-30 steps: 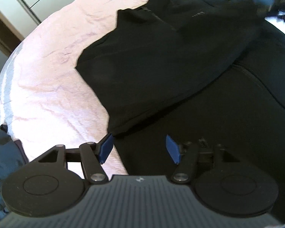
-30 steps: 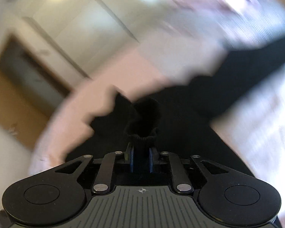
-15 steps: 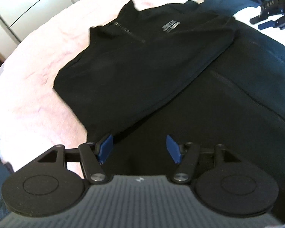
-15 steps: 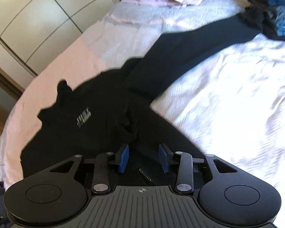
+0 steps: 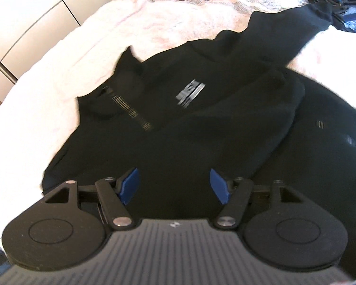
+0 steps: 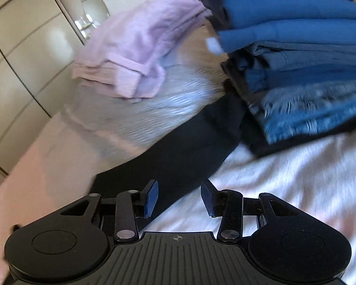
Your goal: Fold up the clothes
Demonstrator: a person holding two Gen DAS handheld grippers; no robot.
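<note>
Black zip-neck sweater [image 5: 168,128] of soft fabric is lying spread on the pale pink bedsheet [image 5: 47,95], with one sleeve folded across its front and the other sleeve [image 6: 182,147] stretching out toward a stack of folded blue and dark clothes [image 6: 301,71]. A small grey logo [image 5: 189,92] is showing on the chest, but its letters are too blurred to be read. A short zipper [image 5: 130,111] is running down from the collar. Beside the stack, one folded lilac garment [image 6: 133,54] is resting on a grey ribbed blanket [image 6: 142,109]. The left gripper [image 5: 174,185] is hovering over the sweater body, its blue pads spreading apart and nothing pinched between them. The right gripper [image 6: 179,199] is hanging above the outstretched sleeve, its jaws also widening, and the pads are not pressing on the cloth. White wardrobe doors [image 6: 19,54] are standing behind the bed
</note>
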